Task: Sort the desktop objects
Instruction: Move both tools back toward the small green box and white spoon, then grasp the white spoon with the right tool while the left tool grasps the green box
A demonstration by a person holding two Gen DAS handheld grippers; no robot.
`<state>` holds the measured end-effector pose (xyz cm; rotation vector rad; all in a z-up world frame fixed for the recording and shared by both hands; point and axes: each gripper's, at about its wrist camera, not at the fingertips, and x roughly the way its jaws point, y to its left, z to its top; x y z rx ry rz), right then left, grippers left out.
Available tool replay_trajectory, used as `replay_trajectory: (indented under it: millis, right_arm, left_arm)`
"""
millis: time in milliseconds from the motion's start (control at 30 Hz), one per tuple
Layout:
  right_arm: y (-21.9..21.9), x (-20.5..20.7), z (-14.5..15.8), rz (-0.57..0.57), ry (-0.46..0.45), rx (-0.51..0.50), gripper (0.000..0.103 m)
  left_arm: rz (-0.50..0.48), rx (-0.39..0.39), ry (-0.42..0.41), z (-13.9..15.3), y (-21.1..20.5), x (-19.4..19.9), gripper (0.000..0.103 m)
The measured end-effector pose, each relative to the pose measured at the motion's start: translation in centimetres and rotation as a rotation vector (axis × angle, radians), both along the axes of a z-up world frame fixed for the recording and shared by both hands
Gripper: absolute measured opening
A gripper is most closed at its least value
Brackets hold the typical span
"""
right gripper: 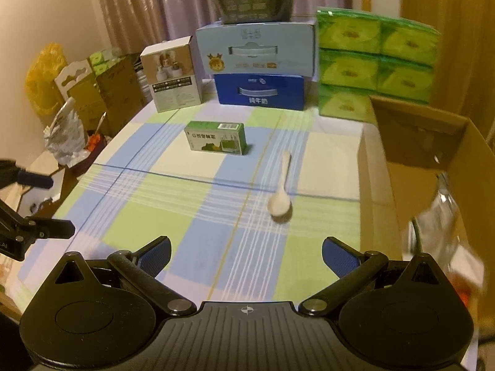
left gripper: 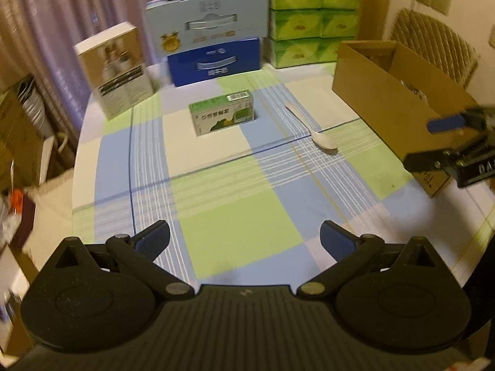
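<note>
While both of my claws hover low over the checked tabletop (left gripper: 235,191), neither one holds anything. My left claw (left gripper: 244,241) fills the bottom of its view with its blue pads spread wide, released. My right claw (right gripper: 246,256) sits the same way in its own view, jaws apart and empty.

Two loose things wait to be sorted. A small green box (left gripper: 222,116) stands on its long edge near the centre of the left view, barcode facing up. A white spoon (left gripper: 311,128) lies flat to the right of it, apart from it, with its bowl toward me. At the right edge stands an open cardboard carton (left gripper: 380,102), likely the bin where sorted items go; the spoon lies nearer to it than the box does.

Along the top of the frame, a white product box (left gripper: 116,68), a pale blue case stacked on a dark blue case (left gripper: 213,61), and green tissue packs (left gripper: 309,18) line the far edge, seemingly as stored goods.

Only the right view looks into the carton (right gripper: 433,160), showing something clear and glassy, blurred, at its lower right. It also shows clutter beyond the tabletop's left side, including a yellow bag (right gripper: 41,77).
</note>
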<state>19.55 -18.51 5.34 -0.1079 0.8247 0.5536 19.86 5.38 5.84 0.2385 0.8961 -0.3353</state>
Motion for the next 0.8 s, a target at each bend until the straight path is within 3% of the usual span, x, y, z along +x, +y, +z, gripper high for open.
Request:
replay_trajectory:
  millis: [433, 800]
  right_arm:
    - [2.9, 6.8, -3.8, 0.079, 0.031, -0.086, 0.100]
    - [4.7, 12.8, -7.4, 0.070, 0.099, -0.149, 0.074]
  left_arm:
    - [-0.207, 0.099, -0.017, -4.2, -0.5, 6.8, 0.101]
    - [-0.261, 0.107, 0.003, -6.4, -1.3, 10.4, 0.101]
